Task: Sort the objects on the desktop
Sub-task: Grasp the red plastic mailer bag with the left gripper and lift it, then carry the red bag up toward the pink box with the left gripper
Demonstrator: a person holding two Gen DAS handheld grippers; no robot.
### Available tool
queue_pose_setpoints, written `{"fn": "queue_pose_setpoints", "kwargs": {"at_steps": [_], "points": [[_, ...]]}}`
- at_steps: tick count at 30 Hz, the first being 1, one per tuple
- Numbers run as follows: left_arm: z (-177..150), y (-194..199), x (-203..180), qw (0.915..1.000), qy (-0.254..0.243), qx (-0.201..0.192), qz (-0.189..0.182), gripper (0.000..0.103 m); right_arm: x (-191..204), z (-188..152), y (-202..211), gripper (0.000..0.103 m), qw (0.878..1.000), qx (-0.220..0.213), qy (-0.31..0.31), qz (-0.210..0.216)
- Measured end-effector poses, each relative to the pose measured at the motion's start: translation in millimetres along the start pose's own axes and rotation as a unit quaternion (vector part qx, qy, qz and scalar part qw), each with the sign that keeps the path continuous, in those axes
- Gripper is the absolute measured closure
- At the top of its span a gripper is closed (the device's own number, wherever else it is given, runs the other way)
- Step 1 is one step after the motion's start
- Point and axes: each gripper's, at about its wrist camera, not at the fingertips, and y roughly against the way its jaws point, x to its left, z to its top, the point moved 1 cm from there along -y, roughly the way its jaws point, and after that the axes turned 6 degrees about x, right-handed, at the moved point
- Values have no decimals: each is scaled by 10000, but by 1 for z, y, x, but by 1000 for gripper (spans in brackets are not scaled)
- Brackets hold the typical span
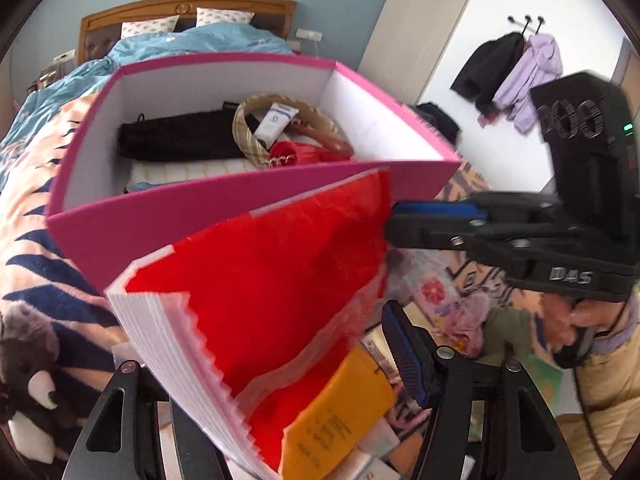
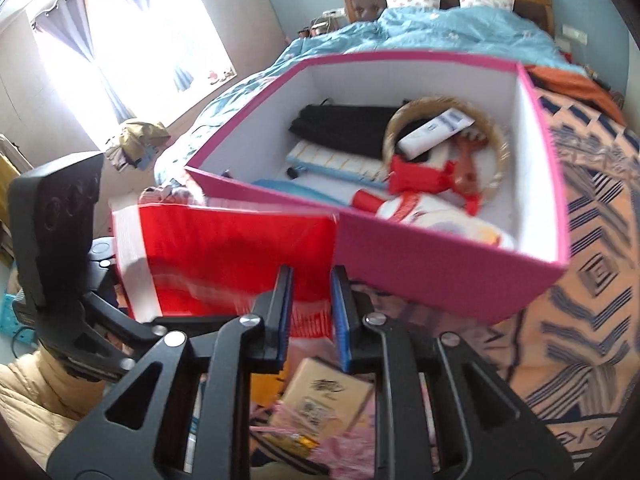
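Note:
A red pack with a thick white pleated edge (image 1: pixel 260 280) hangs in the air in front of a pink box (image 1: pixel 200 216) that rests on the bed. My left gripper (image 1: pixel 280 380) holds the pack's lower end; only its right finger (image 1: pixel 404 356) shows, the other is hidden behind the pack. My right gripper (image 2: pixel 312 312) is closed on the pack's (image 2: pixel 224 260) lower right edge; it also shows in the left wrist view (image 1: pixel 394 220) pinching that edge. The box (image 2: pixel 440 280) holds a black pouch (image 2: pixel 344 124), a woven ring basket (image 2: pixel 444 140), a white tube (image 2: pixel 436 128) and red items (image 2: pixel 420 180).
A patterned orange and navy blanket (image 2: pixel 580 280) covers the bed around the box. A plush toy (image 1: pixel 28 380) lies at the left. Loose items, including a yellow packet (image 1: pixel 340 412) and a tan box (image 2: pixel 324 396), lie below the grippers. Jackets (image 1: pixel 516 76) hang on the wall.

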Motion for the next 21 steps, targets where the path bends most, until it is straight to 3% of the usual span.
{"fn": "queue_pose_setpoints", "kwargs": {"at_steps": [4,9,13,17,18,21], "points": [[0,-7,9,9997,155,153,66,39,-5,-1,-7,81,9998,132,59,-100],[-8,5,17,9996,255,56,138,36,-7,-6,-14,80,9996,288,65,28],[-15,17,27,9990,378,26,238,32,-8,-10,-19,72,9990,405,17,198],[-22,23,39,9988,448,10,172,33,-8,-8,-24,70,9980,529,49,343],[-23,23,40,9988,456,35,179,34,-8,-8,-24,70,9979,541,53,351],[-25,20,42,9985,476,145,211,55,-8,-7,-28,69,9971,625,44,432]]}}
